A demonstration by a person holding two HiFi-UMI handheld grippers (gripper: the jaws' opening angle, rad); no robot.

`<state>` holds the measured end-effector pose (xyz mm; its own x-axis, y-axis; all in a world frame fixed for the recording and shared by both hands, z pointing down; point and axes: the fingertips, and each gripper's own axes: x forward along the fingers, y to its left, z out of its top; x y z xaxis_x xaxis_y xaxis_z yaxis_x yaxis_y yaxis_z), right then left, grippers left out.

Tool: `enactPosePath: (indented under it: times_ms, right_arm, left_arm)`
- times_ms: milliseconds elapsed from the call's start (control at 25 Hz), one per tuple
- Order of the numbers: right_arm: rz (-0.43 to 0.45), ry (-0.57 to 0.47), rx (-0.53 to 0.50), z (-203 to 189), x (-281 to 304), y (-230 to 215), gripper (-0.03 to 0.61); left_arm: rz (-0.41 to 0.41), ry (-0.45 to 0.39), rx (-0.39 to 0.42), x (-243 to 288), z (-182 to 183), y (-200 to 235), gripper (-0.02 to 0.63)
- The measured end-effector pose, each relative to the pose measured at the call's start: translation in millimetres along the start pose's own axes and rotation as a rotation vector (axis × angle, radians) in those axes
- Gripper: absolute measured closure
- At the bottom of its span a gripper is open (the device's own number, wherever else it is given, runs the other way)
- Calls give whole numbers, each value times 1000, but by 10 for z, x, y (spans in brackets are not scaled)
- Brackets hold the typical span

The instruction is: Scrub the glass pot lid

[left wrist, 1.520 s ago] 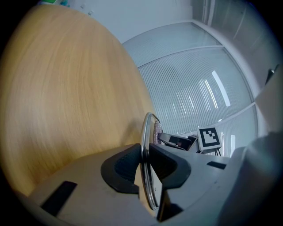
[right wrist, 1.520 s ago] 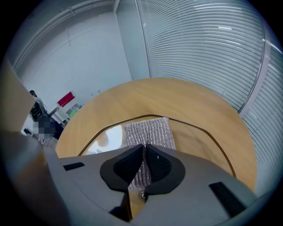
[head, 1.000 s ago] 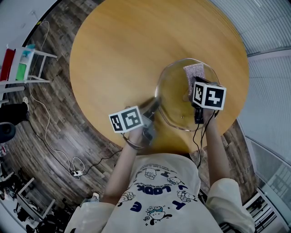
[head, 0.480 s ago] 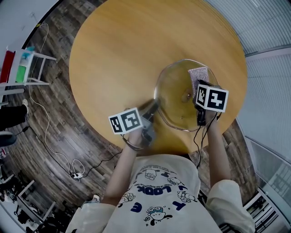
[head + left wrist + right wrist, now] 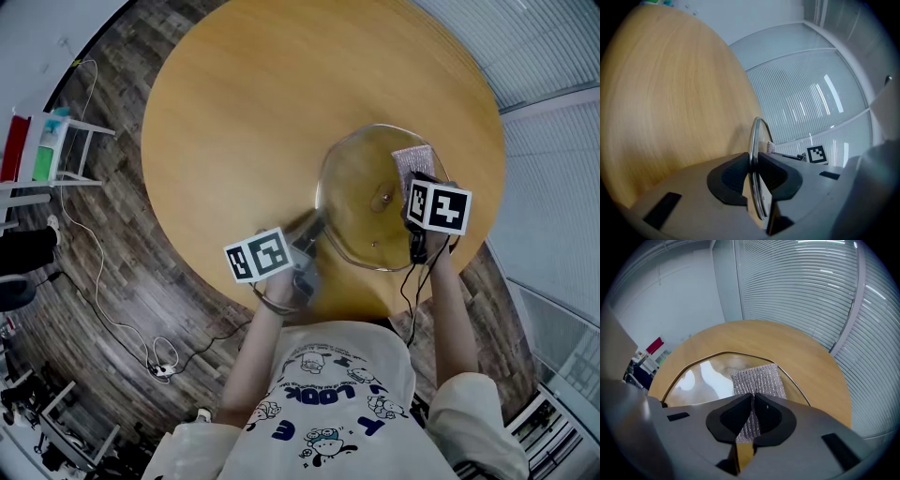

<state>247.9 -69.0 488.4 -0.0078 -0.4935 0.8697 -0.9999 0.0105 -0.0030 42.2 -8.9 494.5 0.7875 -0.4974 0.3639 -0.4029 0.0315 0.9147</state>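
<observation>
Lid (image 5: 354,214), glass, over the near right part of the round table (image 5: 244,112), its left rim clamped edge-on between the jaws of the left gripper (image 5: 753,161). Right gripper (image 5: 753,405) points steeply down, jaws closed on a silver mesh pad (image 5: 757,378). The pad lies flat against the lid's upward-turned face, right of the central knob (image 5: 382,199) and close to the far rim.
</observation>
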Motion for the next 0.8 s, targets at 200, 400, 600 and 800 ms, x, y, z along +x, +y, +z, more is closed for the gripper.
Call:
enactPosePath:
  times_ms: [200,400,600,800]
  right_arm:
    - [-12,5,4,-63,-18,-69,535]
    - [-23,13,7,-113,-39,-122,535]
    - [-28,23,9,-150,-54,-157,535]
    - [-33,31,11,-192,-73,-184,535]
  left_arm:
    - [-3,-2,3,12,2,-7,540]
    - [-4,-3,-9,17,-13,2,540]
    - [-6,2,-10,17,-16,9,540]
    - [-8,4,-11,18,-22,10,541]
